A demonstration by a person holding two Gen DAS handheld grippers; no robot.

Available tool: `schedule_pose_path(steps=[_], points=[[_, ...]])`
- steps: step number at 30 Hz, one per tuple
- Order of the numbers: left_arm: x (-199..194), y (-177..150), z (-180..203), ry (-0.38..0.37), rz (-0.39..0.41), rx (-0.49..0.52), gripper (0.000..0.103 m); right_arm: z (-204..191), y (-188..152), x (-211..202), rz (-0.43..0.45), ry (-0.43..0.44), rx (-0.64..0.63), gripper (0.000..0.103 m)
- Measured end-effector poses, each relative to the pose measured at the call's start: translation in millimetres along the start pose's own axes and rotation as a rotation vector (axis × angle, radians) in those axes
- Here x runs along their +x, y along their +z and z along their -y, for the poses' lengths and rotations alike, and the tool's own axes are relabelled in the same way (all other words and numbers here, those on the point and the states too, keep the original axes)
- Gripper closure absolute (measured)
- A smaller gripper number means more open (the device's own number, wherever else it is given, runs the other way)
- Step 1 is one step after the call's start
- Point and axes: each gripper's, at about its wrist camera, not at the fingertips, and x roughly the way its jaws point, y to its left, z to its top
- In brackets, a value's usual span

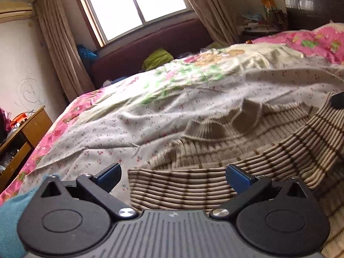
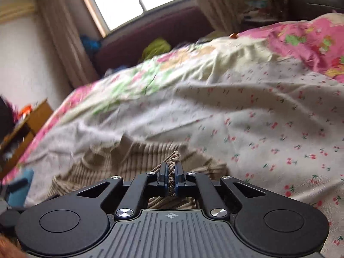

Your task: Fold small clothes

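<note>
Floral bedsheet [image 2: 268,111], striped sweater [image 1: 215,150] on it, curtained window [image 1: 133,4]

Bright curtained window [image 1: 133,4] behind bed [image 1: 107,116]

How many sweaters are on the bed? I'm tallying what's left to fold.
1: a striped sweater on the bed, one edge pinched in the right gripper. The left gripper is open. More may lie out of view.

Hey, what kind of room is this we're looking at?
Most likely a lived-in bedroom: a bed with a floral bedspread, a curtained window, and a wooden bedside cabinet.
</note>
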Motion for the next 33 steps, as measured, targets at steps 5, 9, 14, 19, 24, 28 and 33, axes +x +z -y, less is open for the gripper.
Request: schedule_pose_path(steps=[5,9,14,19,24,28,33], points=[[33,-15,8,0.028,-0.106,0.062,0.000,7,-25,27,-0.104,-0.065,-0.022,0.093],[31,-24,-10,-0.016,-0.135,0.014,0.000,-2,-22,-7,-0.035,-0.070,-0.021,0.090],[-4,-29,-51,0.011,-0.132,-0.020,0.000,-18,-48,-65,-0.071,0.015,-0.067,0.089],[-49,-65,-98,-0.021,-0.253,-0.102,0.000,-27,-94,-116,-0.183,0.078,-0.012,0.089],[-104,-103,-117,-0.063,-0.324,-0.127,0.000,-48,-126,-149,-0.292,0.077,-0.094,0.086],[-130,-121,-128,-0.100,-0.365,-0.133,0.000,-49,-144,-157,-0.381,0.067,-0.063,0.085],[-151,-134,-137,-0.160,-0.410,-0.150,0.000,-51,-158,-167,-0.396,0.045,-0.053,0.085]])
